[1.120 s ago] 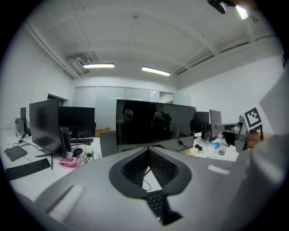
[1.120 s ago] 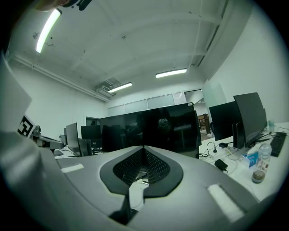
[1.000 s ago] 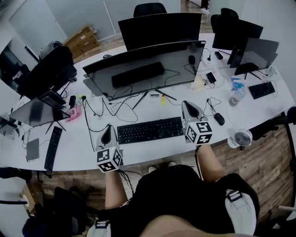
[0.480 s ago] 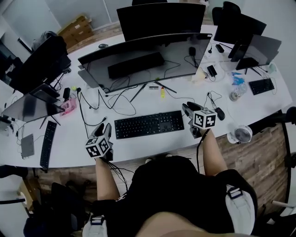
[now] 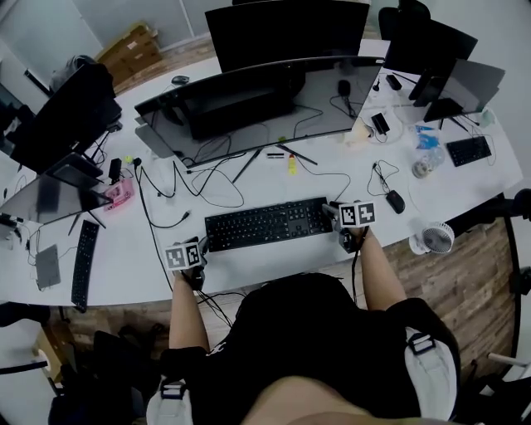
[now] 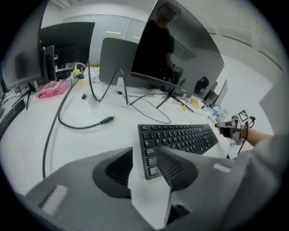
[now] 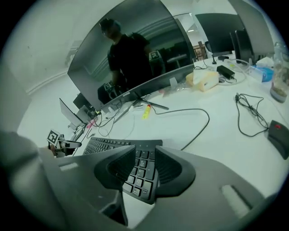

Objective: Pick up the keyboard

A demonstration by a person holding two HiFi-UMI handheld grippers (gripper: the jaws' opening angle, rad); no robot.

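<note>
An office is shown: a long white desk is crowded with monitors, keyboards, a mouse and cables, and chairs are set behind it.

The keyboard has its right end hidden by the right gripper.

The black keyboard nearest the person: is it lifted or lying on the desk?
Lying flat. The black keyboard rests on the white desk, its edge meeting the surface in both gripper views.
</note>
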